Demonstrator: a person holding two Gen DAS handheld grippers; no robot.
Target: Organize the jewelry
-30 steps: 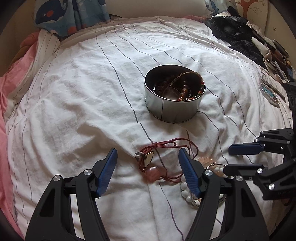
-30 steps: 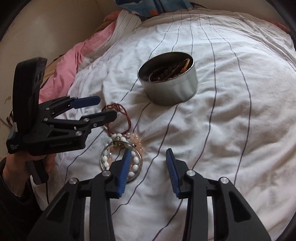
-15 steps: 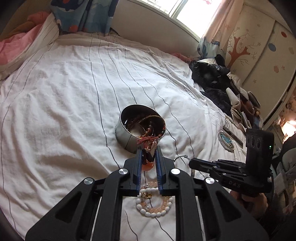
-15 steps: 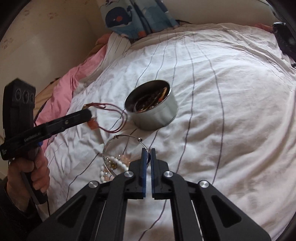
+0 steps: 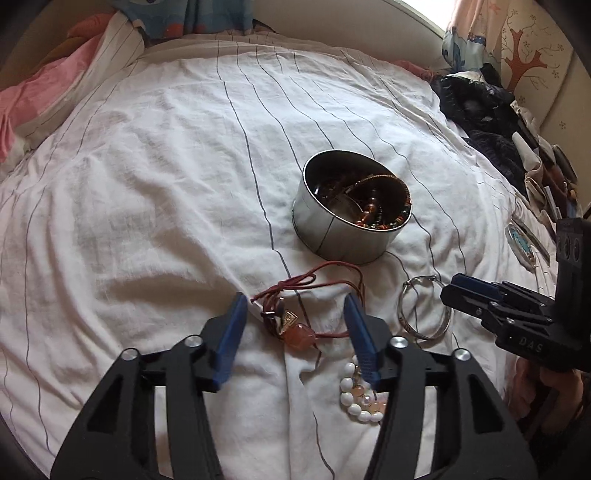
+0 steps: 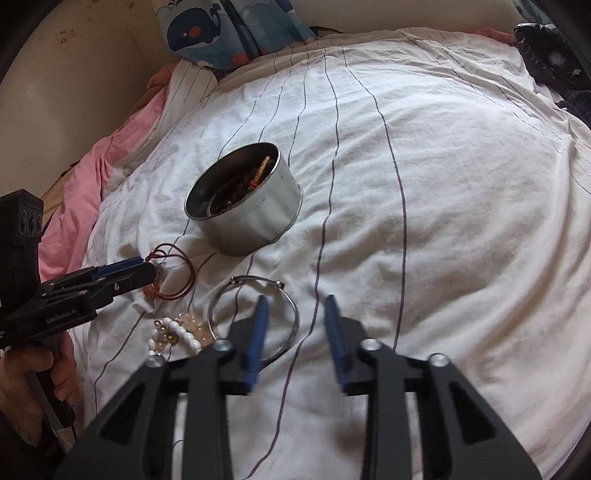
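Observation:
A red cord necklace with an orange stone lies on the striped white sheet. My left gripper straddles it, jaws opening, and neither pad touches it. A round metal tin holding beaded jewelry stands just beyond. A silver bangle and a white and pink bead bracelet lie to the right. In the right wrist view my right gripper hovers over the bangle, jaws opening and gripping nothing. The tin, the bracelet and the left gripper show there too.
A pink blanket lies along the left edge and a whale print cloth at the head. Dark clothes and small items pile up on the right. A hand holds the left gripper's handle.
Half a second ago my left gripper was shut on the red cord necklace, lifted near the tin; now the necklace lies on the sheet between open jaws. The right gripper went from shut to open.

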